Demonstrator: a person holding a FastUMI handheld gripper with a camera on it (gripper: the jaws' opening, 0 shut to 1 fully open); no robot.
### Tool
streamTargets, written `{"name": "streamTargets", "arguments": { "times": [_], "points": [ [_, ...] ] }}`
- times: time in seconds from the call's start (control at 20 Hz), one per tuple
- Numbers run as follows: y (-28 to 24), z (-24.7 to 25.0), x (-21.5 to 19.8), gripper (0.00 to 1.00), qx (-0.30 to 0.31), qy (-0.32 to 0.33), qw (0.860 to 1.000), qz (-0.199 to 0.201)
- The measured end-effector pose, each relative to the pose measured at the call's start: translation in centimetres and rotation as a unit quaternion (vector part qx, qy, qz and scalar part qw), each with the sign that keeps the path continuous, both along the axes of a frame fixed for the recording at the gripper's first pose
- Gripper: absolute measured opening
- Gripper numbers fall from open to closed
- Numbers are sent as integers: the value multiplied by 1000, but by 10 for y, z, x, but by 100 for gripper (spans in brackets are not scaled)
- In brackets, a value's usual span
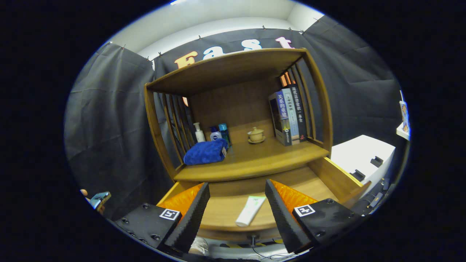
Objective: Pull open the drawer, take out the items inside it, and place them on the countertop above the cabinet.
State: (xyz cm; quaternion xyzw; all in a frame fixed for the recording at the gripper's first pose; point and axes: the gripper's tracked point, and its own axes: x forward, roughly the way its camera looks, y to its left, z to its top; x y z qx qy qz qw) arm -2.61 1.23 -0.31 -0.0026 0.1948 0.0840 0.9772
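gripper view: drawer [338, 178] is pulled open below the cabinet [240, 109], its wooden floor showing w/ a white tube [250, 210] lying on it, cap end toward the camera, green-marked end pointing back toward the cabinet. tube sits between the two fingers but touches neither; gripper [237, 203] is spread wide, holding nothing, fingers hanging over the drawer w/ the tube in the gap between them. drawer's right side wall runs diagonally out past the right finger.

above the drawer is the countertop [262, 160], a wooden shelf surface inside the open-front cabinet w/ slatted sides and a top board. on its left lies a folded blue towel [205, 152], near the front edge. behind the towel, at the back left: a white pump bottle [198, 133], a small blue-and-white bottle [215, 134] and a teal bottle [223, 131], close together. mid-back stands a small lidded tan cup on a saucer [256, 135], well apart from the towel. on the right a row of books [289, 116] stands upright against the slats.

right of the cabinet, a white box-like unit [360, 154].
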Motion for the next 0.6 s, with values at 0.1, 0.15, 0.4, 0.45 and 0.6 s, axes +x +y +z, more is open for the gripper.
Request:
{"name": "streamTargets", "arguments": {
  "times": [0.1, 0.15, 0.4, 0.45, 0.6],
  "points": [
    [-2, -40, 23, 98, -23, 91, 995, -18],
    [-5, -52, 38, 99, -31, 116, 992, -36],
    [-21, -118, 67, 99, -139, 237, 959, -67],
    [-23, -129, 70, 99, -155, 252, 953, -67],
    [-26, -156, 69, 99, -180, 302, 933, -76]
  ]
}}
